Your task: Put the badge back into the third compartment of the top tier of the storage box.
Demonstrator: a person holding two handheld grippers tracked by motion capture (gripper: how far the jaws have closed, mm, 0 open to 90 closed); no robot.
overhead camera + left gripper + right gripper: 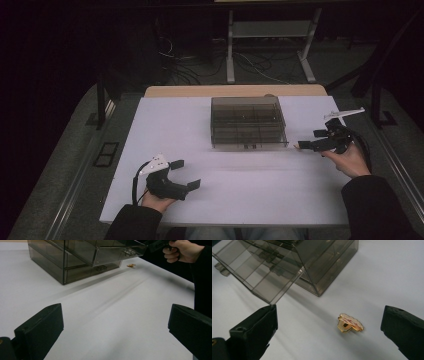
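Smoked clear plastic drawer box (248, 121) sits at the far middle of the white table (200, 125); use it as landmark. One drawer (265, 275) is pulled out from the box front, with dividers visible through its walls. No brand, label or readable writing on the box, the pin or either gripper.

Small gold pin (350, 324) with a pale pink scalloped face lies on the table just off the box's front right corner, near it but not touching. In the right gripper view it lies tilted, gold clasp showing.

Right gripper (315, 140) is right of the box, level with its front edge, jaws spread wide, nothing in them; the pin lies between the jaw lines, ahead of them, untouched. The right hand (183, 250) grips its handle.

Left gripper (185, 175) is well in front of the box and to its left, near the table's near edge, jaws spread wide and empty, over bare table.
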